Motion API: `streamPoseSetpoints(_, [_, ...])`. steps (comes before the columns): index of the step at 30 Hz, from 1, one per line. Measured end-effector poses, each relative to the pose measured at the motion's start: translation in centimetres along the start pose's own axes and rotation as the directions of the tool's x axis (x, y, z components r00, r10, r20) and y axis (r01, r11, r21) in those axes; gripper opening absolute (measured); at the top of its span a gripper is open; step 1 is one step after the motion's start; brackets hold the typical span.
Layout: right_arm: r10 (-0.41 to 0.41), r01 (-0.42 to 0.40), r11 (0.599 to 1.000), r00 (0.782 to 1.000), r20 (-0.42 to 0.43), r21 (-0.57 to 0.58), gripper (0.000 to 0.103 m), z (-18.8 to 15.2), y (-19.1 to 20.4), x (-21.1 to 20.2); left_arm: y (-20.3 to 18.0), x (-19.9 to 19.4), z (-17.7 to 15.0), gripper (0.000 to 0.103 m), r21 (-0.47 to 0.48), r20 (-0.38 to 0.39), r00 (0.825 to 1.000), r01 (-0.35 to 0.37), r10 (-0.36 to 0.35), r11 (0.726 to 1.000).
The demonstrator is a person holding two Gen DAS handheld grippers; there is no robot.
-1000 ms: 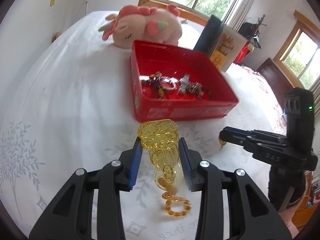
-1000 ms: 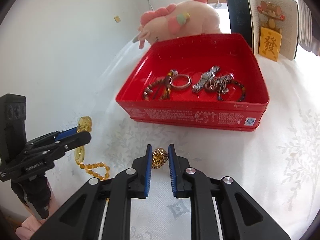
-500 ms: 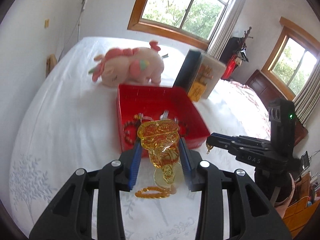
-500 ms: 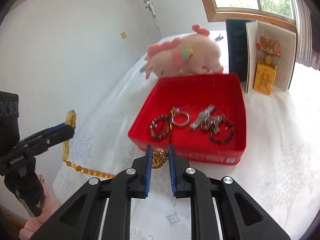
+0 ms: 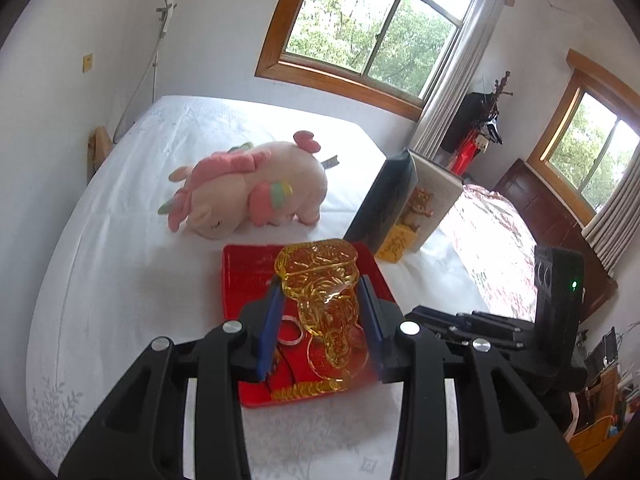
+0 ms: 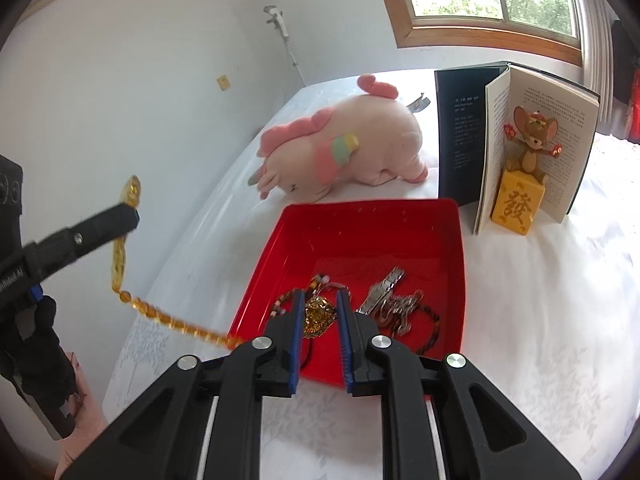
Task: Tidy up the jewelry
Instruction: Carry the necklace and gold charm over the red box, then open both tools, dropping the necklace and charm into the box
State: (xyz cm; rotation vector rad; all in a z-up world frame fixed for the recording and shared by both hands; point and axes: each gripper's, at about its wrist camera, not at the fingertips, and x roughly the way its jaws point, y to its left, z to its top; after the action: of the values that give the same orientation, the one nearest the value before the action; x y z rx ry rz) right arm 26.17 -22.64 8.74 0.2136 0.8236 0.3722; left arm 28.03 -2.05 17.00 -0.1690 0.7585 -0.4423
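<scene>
My left gripper (image 5: 320, 304) is shut on a large amber carved pendant (image 5: 320, 280) and holds it in the air above the red tray (image 5: 244, 272). Its amber bead string (image 5: 308, 391) hangs down toward the tray's near edge. In the right wrist view the pendant (image 6: 131, 192) and its beads (image 6: 168, 320) trail toward the tray (image 6: 372, 232). My right gripper (image 6: 319, 312) is shut on a small gold ornament (image 6: 318, 314) over the tray's near left part. Bracelets, a ring and a metal watch band (image 6: 384, 284) lie in the tray.
A pink plush unicorn (image 5: 248, 196) lies behind the tray on the white bed sheet (image 5: 120, 280). An open book (image 6: 516, 136) stands at the back right with a mouse figurine (image 6: 528, 144) on a yellow block (image 6: 516, 206). Walls lie left, windows behind.
Both grippers rose from the sheet with their pieces and moved forward over the red tray. The amber bead string lifted off the sheet and now trails to the tray edge.
</scene>
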Motion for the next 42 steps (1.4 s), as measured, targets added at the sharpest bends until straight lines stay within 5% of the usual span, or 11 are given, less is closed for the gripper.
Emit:
streamPoseSetpoints(8, [-0.051,0.052,0.998,0.997,-0.050,0.022,0.016,2.1,-2.5,5.2,0.6,6.0,1.2,0.036,0.014,-0.039,0.999,-0.031,0.032,0.999])
streamPoseSetpoints(22, [-0.111,0.116,0.993,0.973,-0.201,0.012,0.016,0.1,-4.8,15.2,4.5,18.3,-2.7,0.036,-0.023,-0.236,0.970,-0.073,0.066,0.997])
streamPoseSetpoints(31, [-0.127,0.134,0.991,0.962,-0.241,0.011,0.018,-0.4,-4.9,17.7,5.2,21.1,-4.6,0.037,-0.021,-0.321,0.944,-0.083,0.072,0.996])
streamPoseSetpoints(33, [-0.132,0.137,0.990,0.964,-0.232,0.008,0.029,-0.5,-4.9,17.6,5.2,20.8,-4.7,0.037,-0.018,-0.307,0.949,-0.085,0.075,0.996])
streamPoseSetpoints(42, [-0.144,0.148,0.989,0.974,-0.172,0.012,0.031,-0.8,-4.8,14.9,4.9,18.0,-5.1,0.043,-0.017,-0.254,0.964,-0.084,0.077,0.996])
